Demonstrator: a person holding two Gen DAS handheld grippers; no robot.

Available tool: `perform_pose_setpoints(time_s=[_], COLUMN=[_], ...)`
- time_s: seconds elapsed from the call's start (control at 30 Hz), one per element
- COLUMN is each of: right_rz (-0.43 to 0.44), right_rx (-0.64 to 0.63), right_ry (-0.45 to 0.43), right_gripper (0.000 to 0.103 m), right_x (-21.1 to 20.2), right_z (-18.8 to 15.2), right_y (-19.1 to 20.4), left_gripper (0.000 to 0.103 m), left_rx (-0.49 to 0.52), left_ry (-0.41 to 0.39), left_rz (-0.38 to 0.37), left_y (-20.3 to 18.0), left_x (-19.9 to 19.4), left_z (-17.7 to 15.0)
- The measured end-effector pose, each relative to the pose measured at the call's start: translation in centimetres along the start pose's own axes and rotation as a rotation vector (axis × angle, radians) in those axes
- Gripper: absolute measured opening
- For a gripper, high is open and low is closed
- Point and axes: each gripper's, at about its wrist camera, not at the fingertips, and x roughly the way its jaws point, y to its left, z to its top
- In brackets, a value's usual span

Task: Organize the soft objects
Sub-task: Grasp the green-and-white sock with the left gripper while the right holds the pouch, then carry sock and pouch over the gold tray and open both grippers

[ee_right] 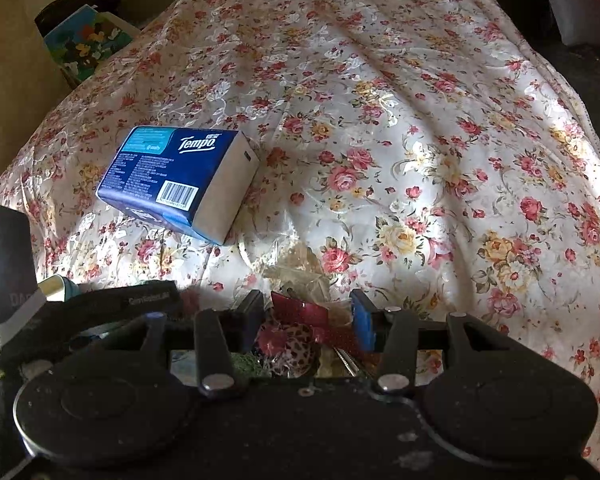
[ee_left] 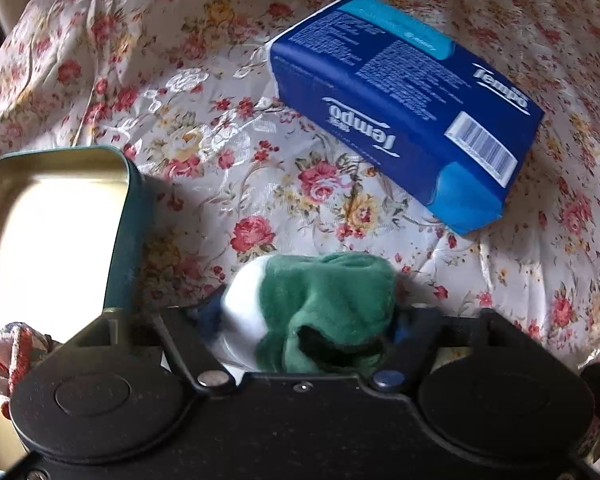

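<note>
A rolled green and white soft cloth (ee_left: 328,292), like a sock, sits between the fingers of my left gripper (ee_left: 304,316), which is shut on it just above the flowered bedspread (ee_left: 260,184). An open dark green tin (ee_left: 134,216) with a bright gold inside stands right beside it on the left. My right gripper (ee_right: 308,312) is shut on a clear crinkly packet (ee_right: 300,276) with a red bow (ee_right: 300,312) and a leopard-print piece inside. It is low over the bedspread (ee_right: 420,160).
A blue Tempo tissue pack (ee_left: 404,104) lies on the bedspread beyond the left gripper, and shows as the same Tempo pack (ee_right: 172,176) in the right wrist view. A reddish patterned cloth (ee_left: 12,344) lies by the tin. A colourful box (ee_right: 88,44) stands off the bed's far left.
</note>
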Motion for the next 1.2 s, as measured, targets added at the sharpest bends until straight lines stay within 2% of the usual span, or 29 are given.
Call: perform_pose_setpoints(time_s=[0.2,0.43,0.53,0.73,0.93,1.07,1.2], right_rz=[-0.017,-0.034,-0.041,-0.063,-0.087,-0.102,-0.088], right_rx=[0.019,0.021,0.027,0.011,-0.019,-0.052,-0.098], right_ry=[0.0,-0.003,0.001,-0.008,-0.018,-0.037,-0.071], right_gripper=[0.046,0.046,0.046,0.046,0.046,0.046,0.046], right_x=[0.4,0.4,0.5,0.3,0.0,-0.4,-1.4], right_z=[0.2,0.2,0.2,0.0,-0.2,-0.5,-0.9], right_y=[-0.5,-0.7,-0.9,-0.7,-0.3,0.3,1.6], left_gripper=[0.065,0.066,0.066,0.066,0.066,0.066,0.066], left_rx=[0.009,0.003,0.008,-0.016,-0.121,-0.152,-0.167], left_ry=[-0.047,-0.088,-0.095,-0.144,-0.231,-0.251,-0.233], left_rz=[-0.011,-0.069,-0.07,-0.026,0.037,0.067,0.074], left_y=[0.3,1.5,2.8,7.5,13.8,16.9,19.3], left_x=[-2.3,-8.1,-10.8,-15.3,-18.0,-18.5,-17.9], left_z=[0.2,0.5,0.0,-1.4,-2.1,-2.2,-1.8])
